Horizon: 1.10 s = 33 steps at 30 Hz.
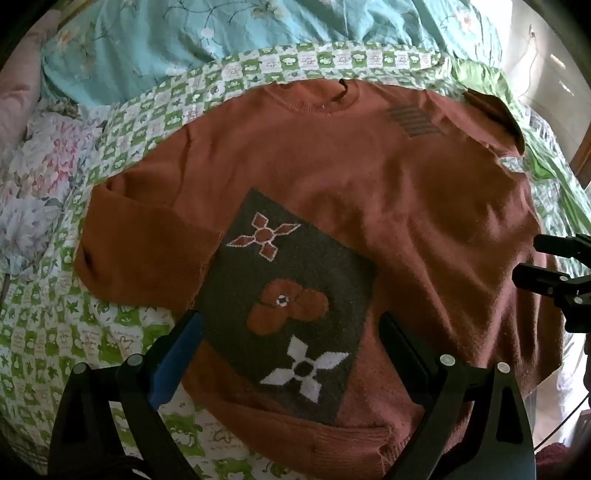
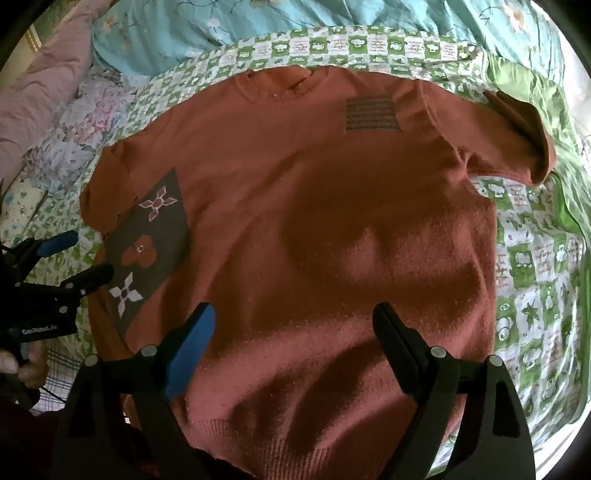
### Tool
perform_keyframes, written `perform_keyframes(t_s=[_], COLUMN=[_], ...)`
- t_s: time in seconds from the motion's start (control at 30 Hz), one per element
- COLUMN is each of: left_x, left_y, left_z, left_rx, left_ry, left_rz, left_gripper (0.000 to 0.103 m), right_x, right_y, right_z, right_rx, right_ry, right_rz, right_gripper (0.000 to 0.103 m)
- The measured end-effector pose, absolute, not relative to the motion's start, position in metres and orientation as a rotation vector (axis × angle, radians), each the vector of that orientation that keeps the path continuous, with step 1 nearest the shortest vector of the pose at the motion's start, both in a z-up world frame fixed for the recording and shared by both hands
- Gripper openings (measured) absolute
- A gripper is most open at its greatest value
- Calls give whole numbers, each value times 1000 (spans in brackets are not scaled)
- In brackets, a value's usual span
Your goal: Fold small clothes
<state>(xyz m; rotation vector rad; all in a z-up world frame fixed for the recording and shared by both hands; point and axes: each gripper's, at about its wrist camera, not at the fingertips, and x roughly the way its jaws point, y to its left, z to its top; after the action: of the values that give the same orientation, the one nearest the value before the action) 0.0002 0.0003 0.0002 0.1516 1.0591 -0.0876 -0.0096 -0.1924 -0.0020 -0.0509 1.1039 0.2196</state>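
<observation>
A rust-orange knit sweater (image 1: 351,177) lies flat, front up, on a green-and-white checked quilt (image 1: 51,314); it also shows in the right wrist view (image 2: 314,192). A dark grey patch with flower motifs (image 1: 284,295) sits at its lower left, and a striped patch (image 2: 371,112) near the right shoulder. The left sleeve (image 1: 144,247) is folded in beside the body. The right sleeve (image 2: 517,136) sticks out to the right. My left gripper (image 1: 291,328) is open above the flower patch. My right gripper (image 2: 293,321) is open above the lower body of the sweater.
A light blue floral duvet (image 1: 221,33) lies bunched behind the sweater. A pink and white floral cover (image 1: 40,162) lies at the left. A green cloth (image 2: 532,81) edges the quilt at the right.
</observation>
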Motion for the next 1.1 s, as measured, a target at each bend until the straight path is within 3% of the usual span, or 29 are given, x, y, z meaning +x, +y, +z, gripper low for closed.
perform_keyframes(t_s=[1.1], left_x=[-2], left_y=[-5], left_z=[0], left_rx=[150], left_ry=[1061], left_rz=[-95], left_gripper=[96], right_x=[-8], right_y=[-189], right_z=[9], right_rx=[-38], right_ry=[1118], right_rz=[247], right_gripper=[87])
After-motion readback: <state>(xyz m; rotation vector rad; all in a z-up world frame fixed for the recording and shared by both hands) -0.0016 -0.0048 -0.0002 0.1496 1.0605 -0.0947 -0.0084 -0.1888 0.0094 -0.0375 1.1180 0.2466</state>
